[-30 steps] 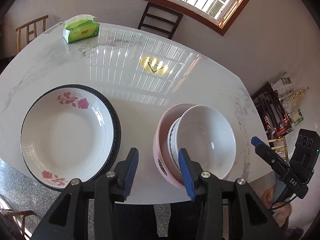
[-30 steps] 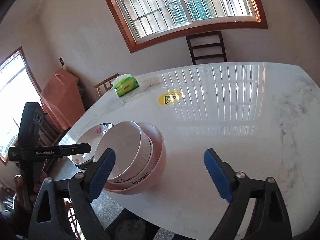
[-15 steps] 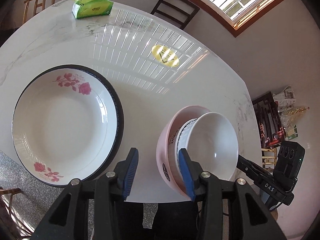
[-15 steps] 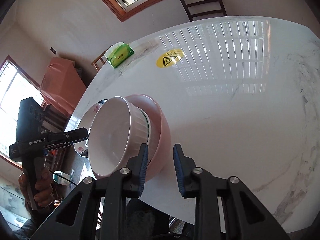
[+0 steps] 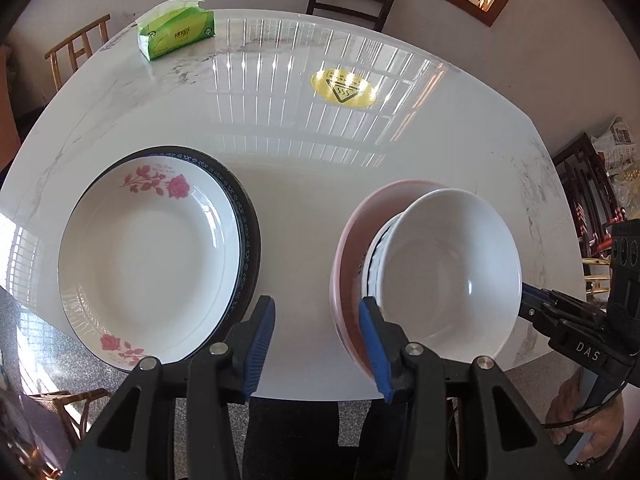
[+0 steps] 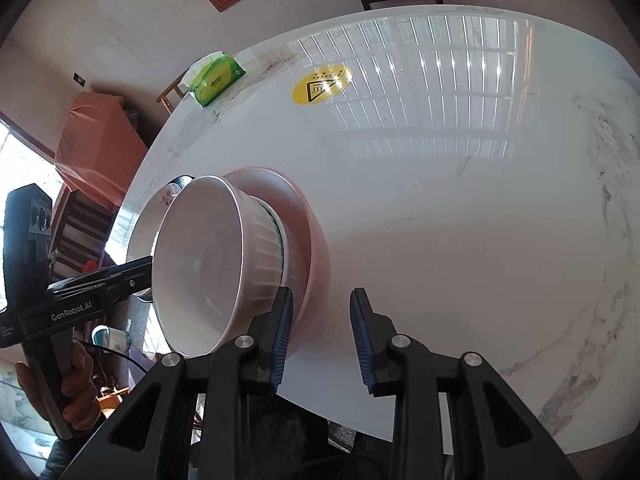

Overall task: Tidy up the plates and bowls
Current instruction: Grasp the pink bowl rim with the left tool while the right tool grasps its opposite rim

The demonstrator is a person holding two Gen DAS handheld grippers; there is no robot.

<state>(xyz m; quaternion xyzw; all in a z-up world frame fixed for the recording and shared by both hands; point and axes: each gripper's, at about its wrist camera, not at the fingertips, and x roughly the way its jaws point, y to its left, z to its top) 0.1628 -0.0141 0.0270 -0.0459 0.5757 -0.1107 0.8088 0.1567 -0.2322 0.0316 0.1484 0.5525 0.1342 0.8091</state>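
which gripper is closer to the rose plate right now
Left. The left gripper hangs open at the table's near edge between the rose plate and the bowl stack. The right gripper sits beyond the bowls, farther from the plate.

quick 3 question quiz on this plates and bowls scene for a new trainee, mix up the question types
1. True or false: the white bowl sits on top of the stack nested in the pink bowl.
2. Multiple choice: the rose plate rests on (A) the tissue pack, (B) a dark-rimmed plate, (C) the pink bowl.
3. Fill in: the yellow sticker on the table lies farther from the camera than the dishes, and the green ____ sits near the far left edge.

Key: 1 true; 2 B, the dark-rimmed plate; 3 tissue pack.
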